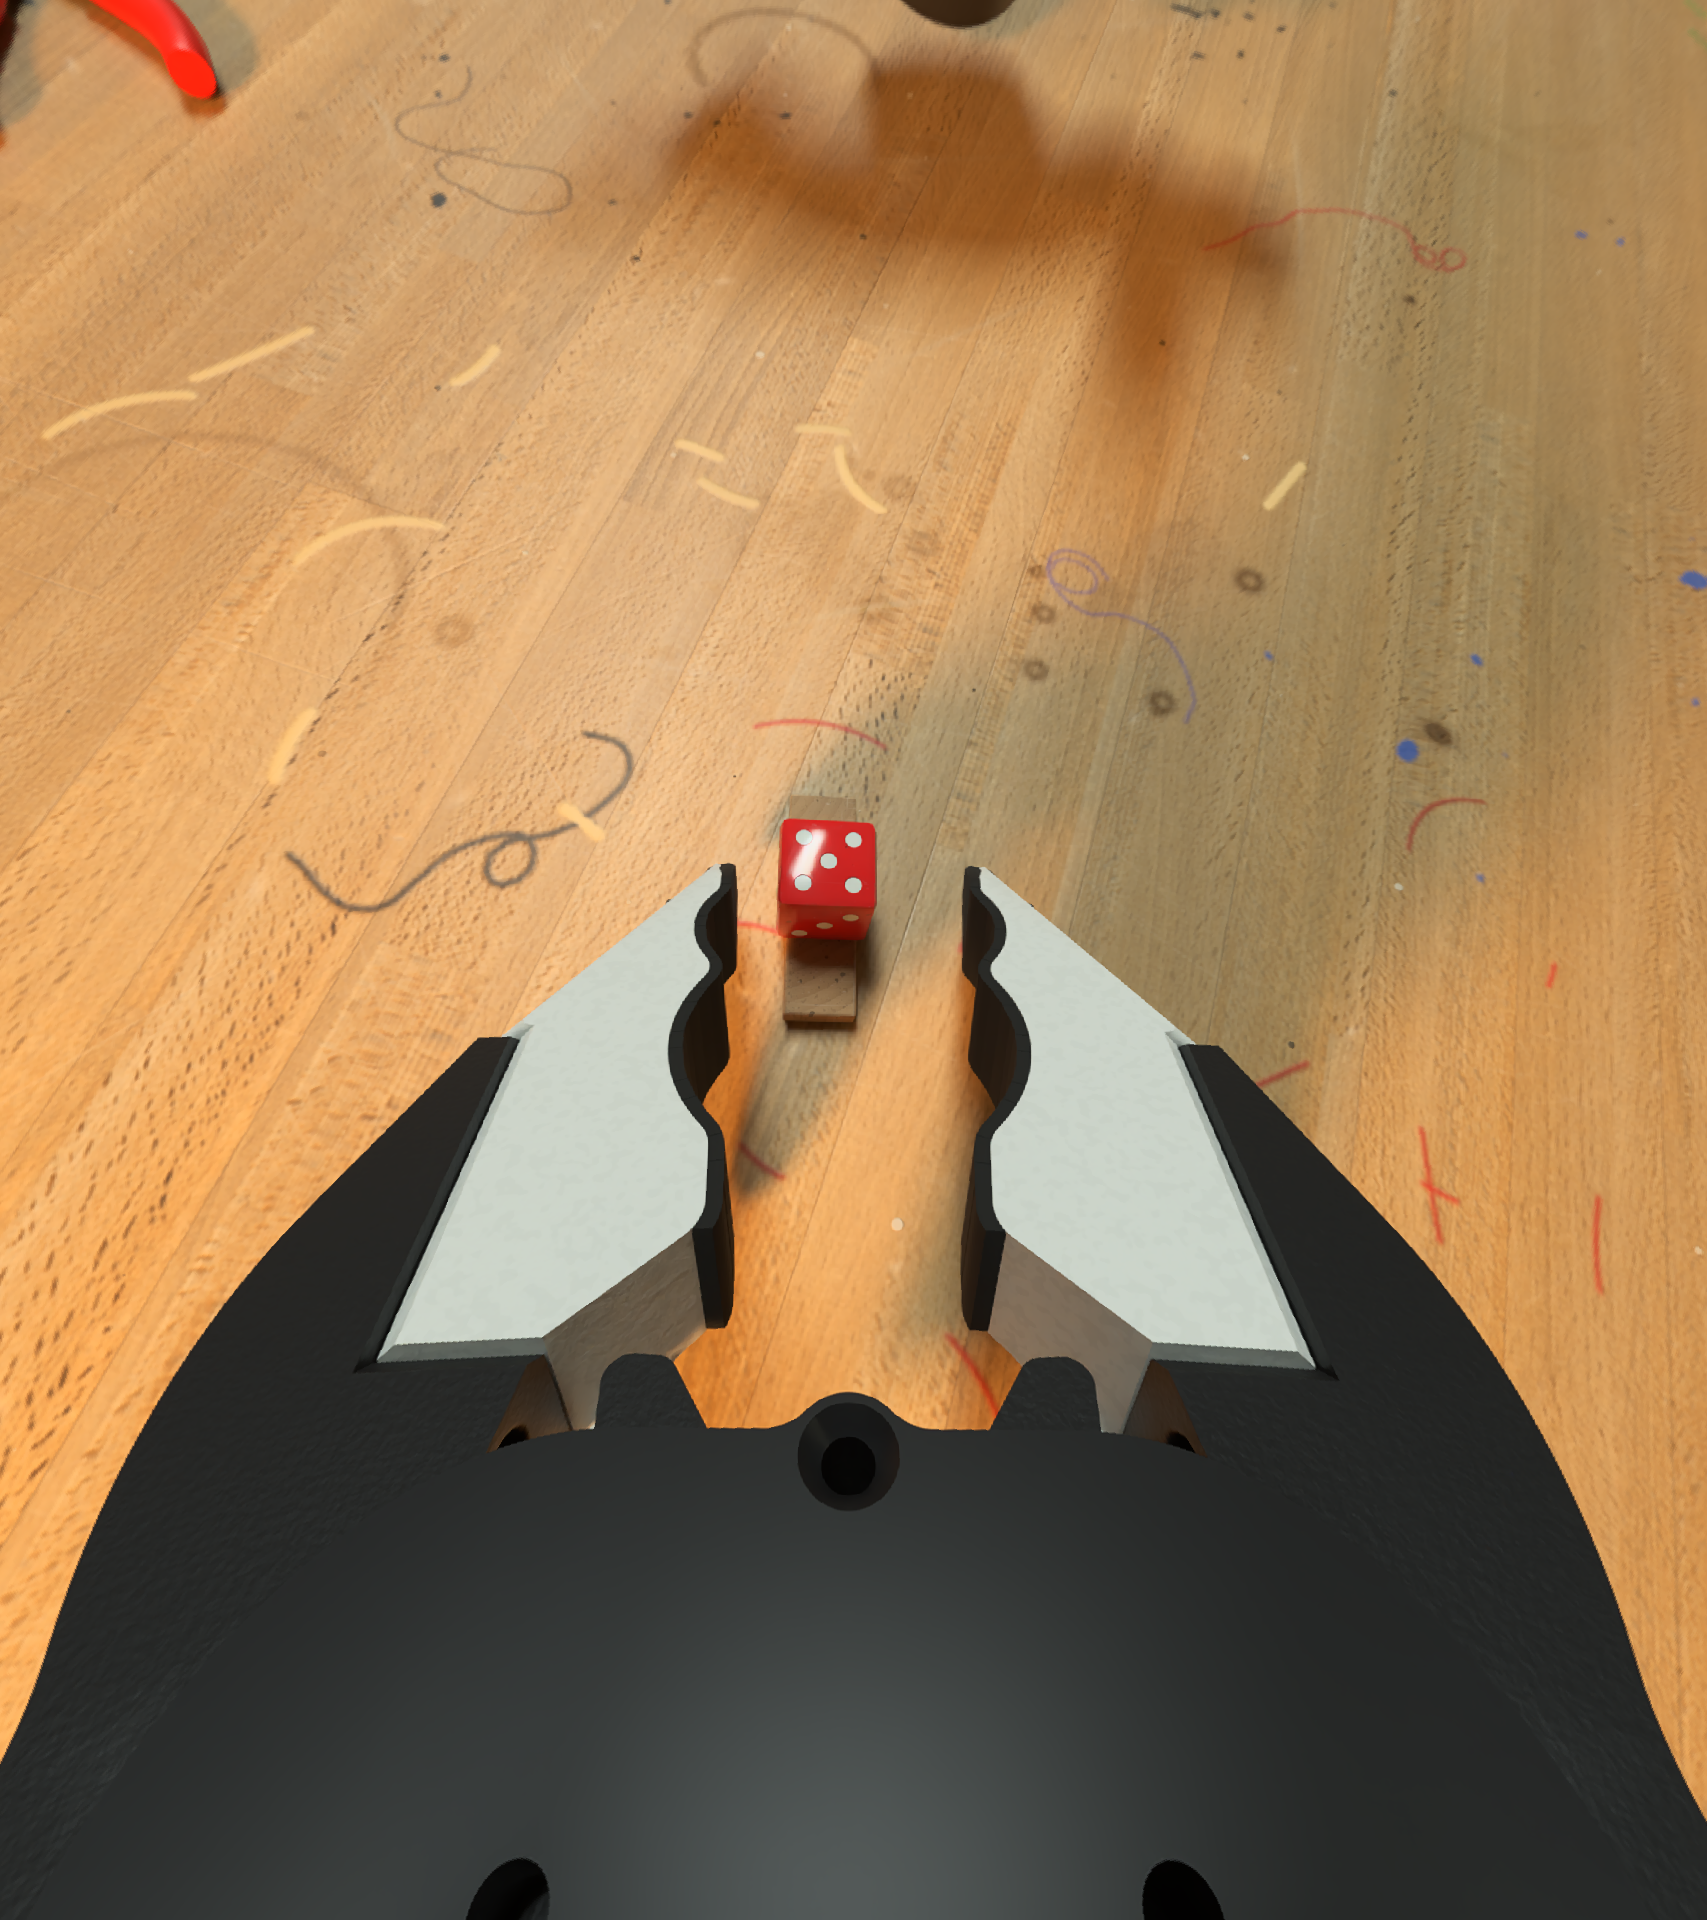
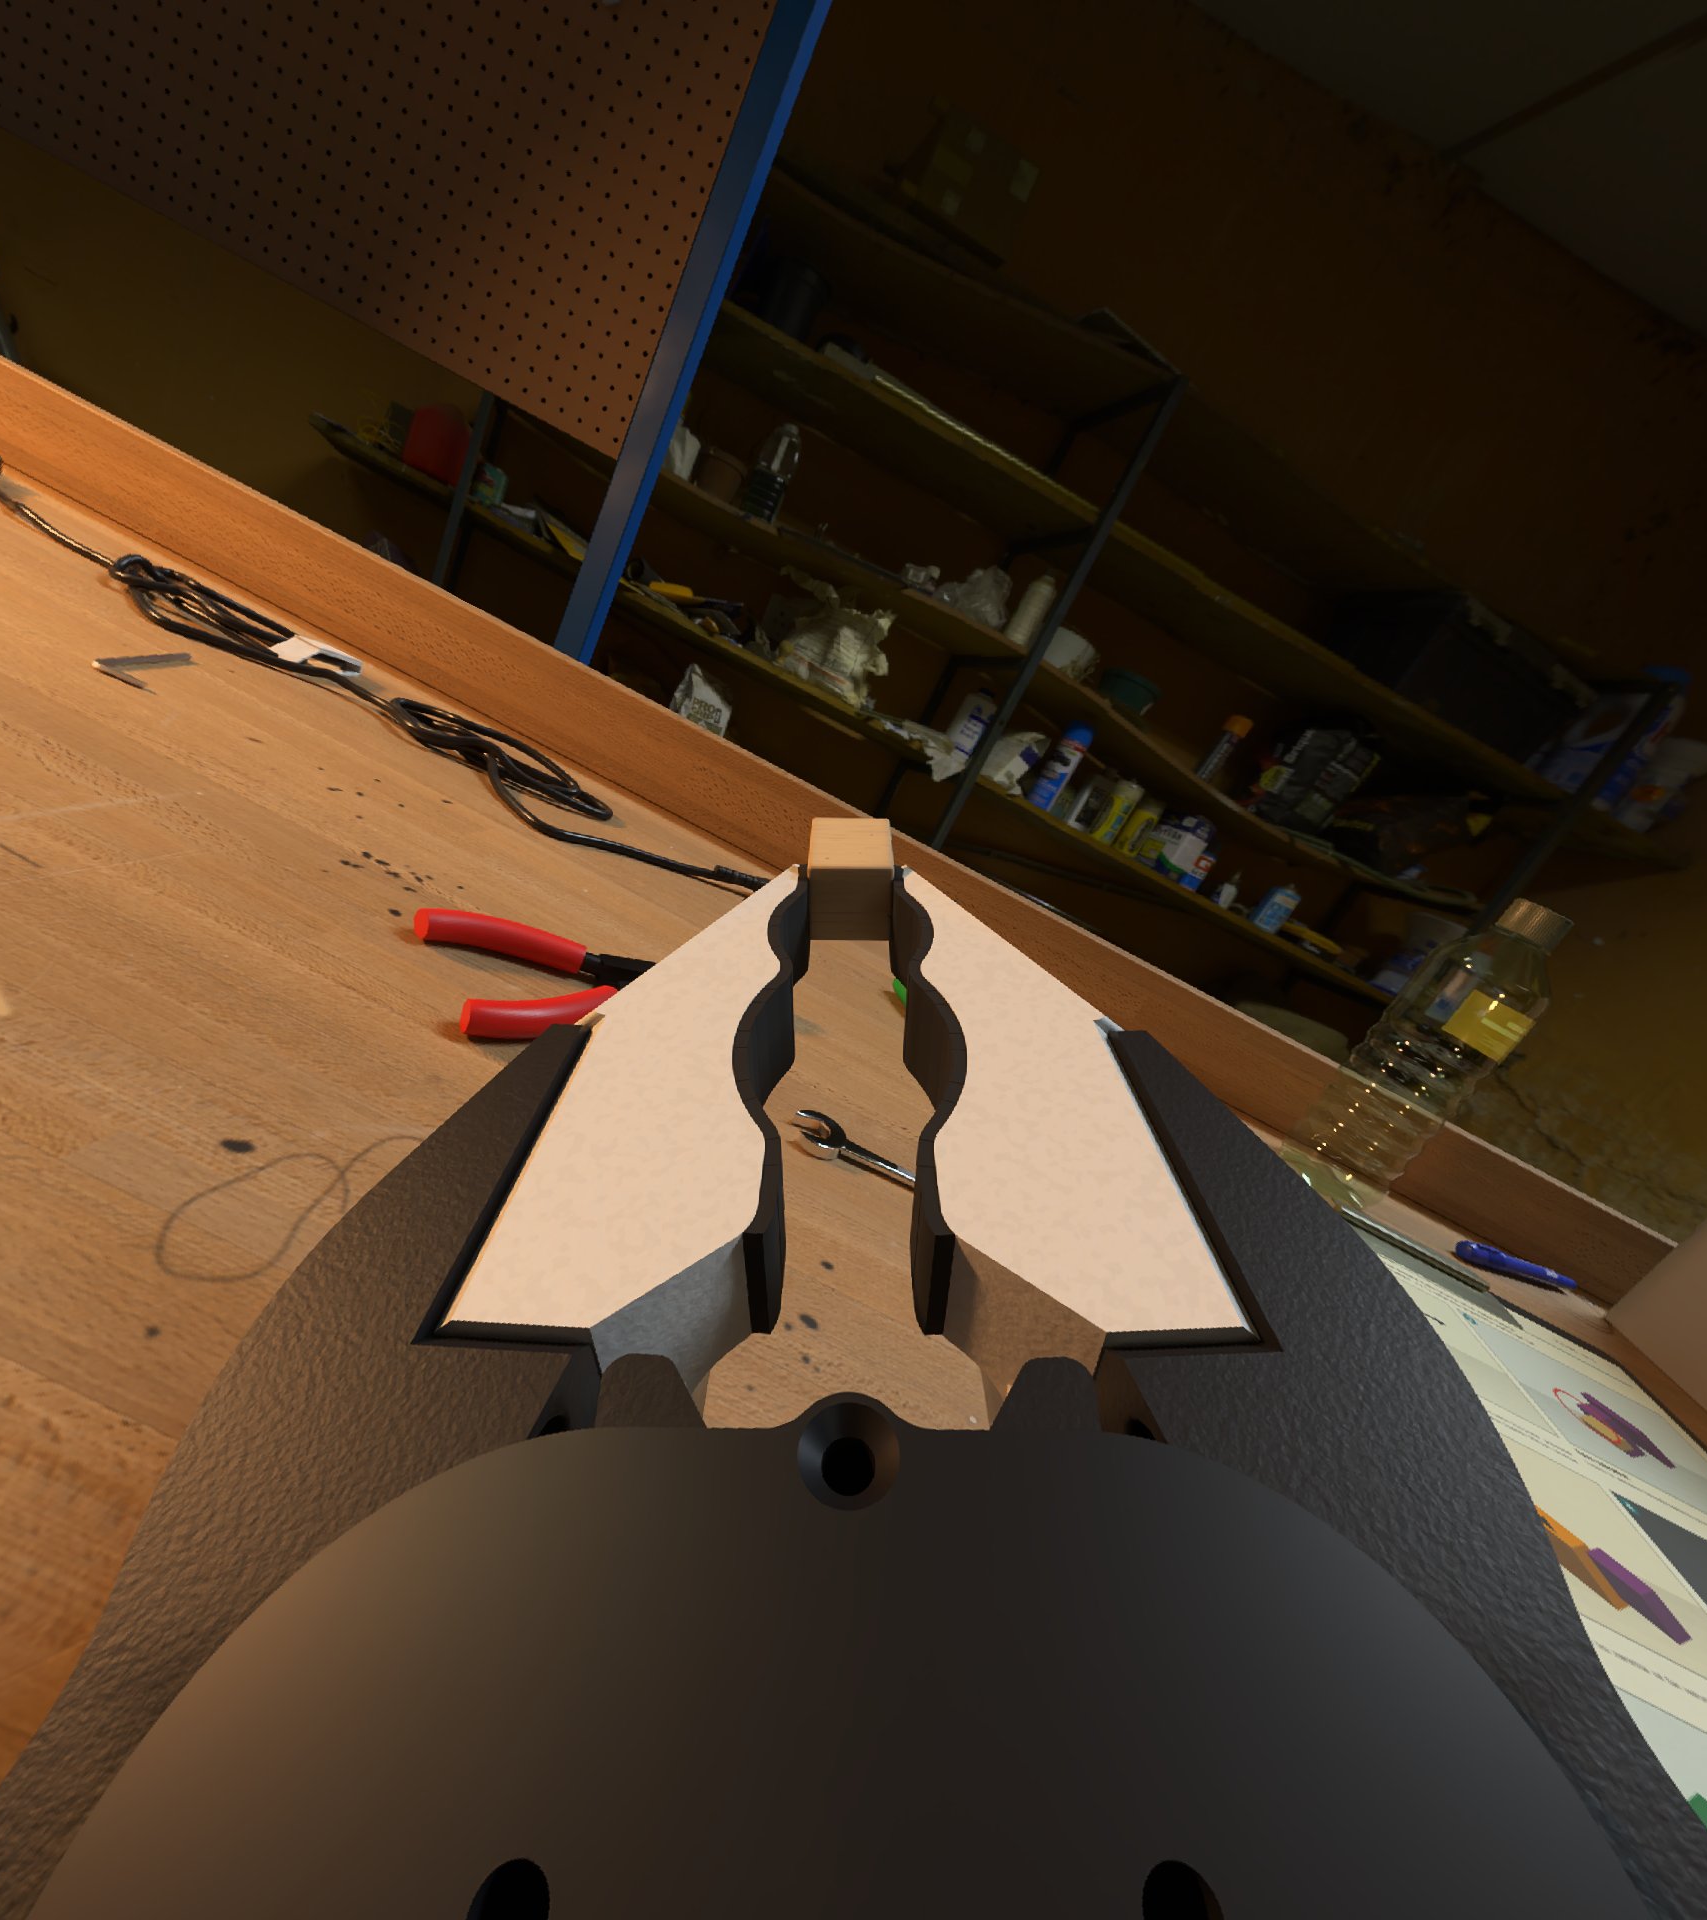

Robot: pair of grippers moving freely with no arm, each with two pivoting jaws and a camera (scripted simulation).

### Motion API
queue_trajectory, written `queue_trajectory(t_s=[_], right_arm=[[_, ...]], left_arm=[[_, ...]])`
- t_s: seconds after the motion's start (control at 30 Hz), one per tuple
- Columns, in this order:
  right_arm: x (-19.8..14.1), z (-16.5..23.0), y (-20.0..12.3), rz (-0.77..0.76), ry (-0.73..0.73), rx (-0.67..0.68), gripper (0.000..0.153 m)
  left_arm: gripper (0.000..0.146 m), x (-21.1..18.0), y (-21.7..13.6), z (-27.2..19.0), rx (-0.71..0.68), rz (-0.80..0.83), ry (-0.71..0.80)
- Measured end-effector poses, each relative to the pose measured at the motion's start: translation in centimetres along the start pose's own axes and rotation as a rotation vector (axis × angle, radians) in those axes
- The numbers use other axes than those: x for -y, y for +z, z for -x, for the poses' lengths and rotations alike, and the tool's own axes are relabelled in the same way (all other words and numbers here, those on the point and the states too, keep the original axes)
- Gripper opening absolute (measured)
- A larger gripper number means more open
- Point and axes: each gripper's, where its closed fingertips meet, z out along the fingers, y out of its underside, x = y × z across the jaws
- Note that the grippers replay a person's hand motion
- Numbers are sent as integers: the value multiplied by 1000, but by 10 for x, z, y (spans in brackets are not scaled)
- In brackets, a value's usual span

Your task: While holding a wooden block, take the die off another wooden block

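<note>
Two grippers: right gripper (image 2: 850, 883) clamps pale wooden block (image 2: 850, 871); left gripper (image 1: 847, 883) spread wide, red die (image 1: 826, 875) dead ahead on flat block (image 1: 820, 985), long axis along approach.

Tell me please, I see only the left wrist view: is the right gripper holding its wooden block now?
Observer: Yes. The right gripper is shut on a light wooden block, pinched at the fingertips and lifted off the bench.
Operator: Good. I see red handles far on my left. What tool is it?
Observer: Red-handled pliers, lying flat on the workbench, left of the right gripper.
Operator: Is anything else near that gripper?
Observer: A small metal wrench lies on the bench, seen through the gap between its fingers.
Operator: And at the back of the bench?
Observer: A black cable lies coiled near the far edge.
</note>
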Motion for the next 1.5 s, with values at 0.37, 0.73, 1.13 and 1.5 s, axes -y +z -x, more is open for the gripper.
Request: queue_trajectory(t_s=[0.37, 0.73, 1.13, 1.5], right_arm=[[1, 4, 0, -2, -10, 18, 14], [1, 5, -1, -3, -12, 21, 14], [1, 7, -1, 0, -19, 28, 14], [1, 10, -2, 4, -32, 38, 14]], left_arm=[[32, -2, 6, 3, -5, 35, -15], [19, 17, -4, -1, -126, -107, -170], [19, 28, -14, -19, -467, -195, -479], [19, 26, -13, -21, -485, -178, -481]])
